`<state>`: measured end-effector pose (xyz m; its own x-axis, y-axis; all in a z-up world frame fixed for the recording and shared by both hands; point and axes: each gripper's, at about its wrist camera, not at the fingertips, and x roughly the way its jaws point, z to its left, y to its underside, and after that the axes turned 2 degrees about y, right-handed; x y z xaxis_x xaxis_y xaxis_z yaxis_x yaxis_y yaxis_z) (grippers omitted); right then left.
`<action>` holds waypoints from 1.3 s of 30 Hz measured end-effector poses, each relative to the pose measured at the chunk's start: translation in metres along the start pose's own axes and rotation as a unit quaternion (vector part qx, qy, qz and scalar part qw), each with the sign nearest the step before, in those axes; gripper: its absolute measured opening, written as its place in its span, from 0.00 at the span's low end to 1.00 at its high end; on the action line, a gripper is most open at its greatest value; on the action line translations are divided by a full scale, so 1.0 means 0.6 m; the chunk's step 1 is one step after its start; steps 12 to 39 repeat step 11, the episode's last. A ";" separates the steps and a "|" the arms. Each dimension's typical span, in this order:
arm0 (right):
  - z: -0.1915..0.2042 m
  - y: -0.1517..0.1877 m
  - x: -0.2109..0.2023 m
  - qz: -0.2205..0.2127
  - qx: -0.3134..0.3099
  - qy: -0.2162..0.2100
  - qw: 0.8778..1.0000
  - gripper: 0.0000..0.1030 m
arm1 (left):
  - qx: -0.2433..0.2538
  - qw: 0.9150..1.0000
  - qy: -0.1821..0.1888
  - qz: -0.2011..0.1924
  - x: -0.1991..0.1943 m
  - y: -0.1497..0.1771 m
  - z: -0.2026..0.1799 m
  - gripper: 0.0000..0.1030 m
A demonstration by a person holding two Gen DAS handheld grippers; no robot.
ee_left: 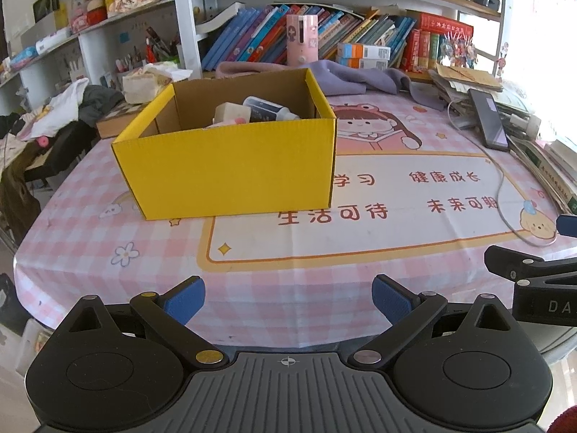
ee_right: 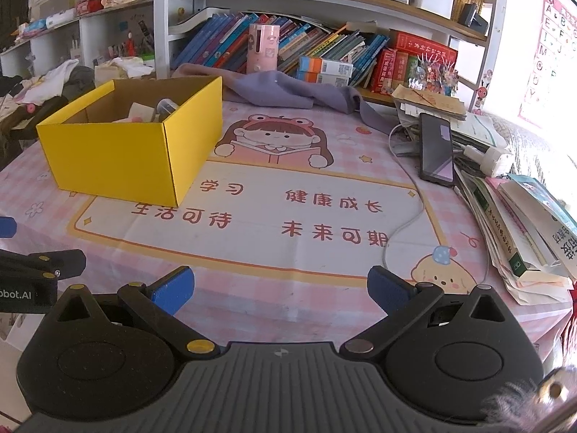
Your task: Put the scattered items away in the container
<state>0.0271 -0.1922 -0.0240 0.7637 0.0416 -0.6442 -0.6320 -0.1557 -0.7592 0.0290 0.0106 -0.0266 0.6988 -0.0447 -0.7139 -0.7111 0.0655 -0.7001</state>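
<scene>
Cardboard box (ee_left: 230, 166), yellow outside and brown inside, stands open-topped on the left part of a table (ee_left: 360, 267) covered with a pink checked cloth that carries a cartoon girl and red characters. Inside the box lie a white bottle with a dark label (ee_left: 267, 108), a pale block (ee_left: 230, 112) and something small and pink (too little of it shows to name). The left gripper (ee_left: 288, 301) hangs above the near edge of the table with its blue-padded fingers (ee_left: 184, 303) spread wide and nothing between them. The right gripper (ee_right: 281, 294) is just beside it, also above the near edge, fingers wide apart and empty. A dark phone (ee_right: 436, 149) lies on the right side of the table with a white cable (ee_right: 407, 223) running toward the front, next to a heap of books (ee_right: 523, 223). A purple cloth (ee_right: 299, 90) is bunched behind the box, before a shelf of books (ee_right: 306, 47).
</scene>
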 end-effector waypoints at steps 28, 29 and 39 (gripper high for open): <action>0.003 0.000 0.004 0.002 0.001 0.001 1.000 1.00 | 0.000 1.000 -0.001 0.005 0.004 -0.001 0.000 0.97; 0.003 0.000 0.004 0.002 0.001 0.001 1.000 1.00 | 0.000 1.000 -0.001 0.005 0.004 -0.001 0.000 0.97; 0.003 0.000 0.004 0.002 0.001 0.001 1.000 1.00 | 0.000 1.000 -0.001 0.005 0.004 -0.001 0.000 0.97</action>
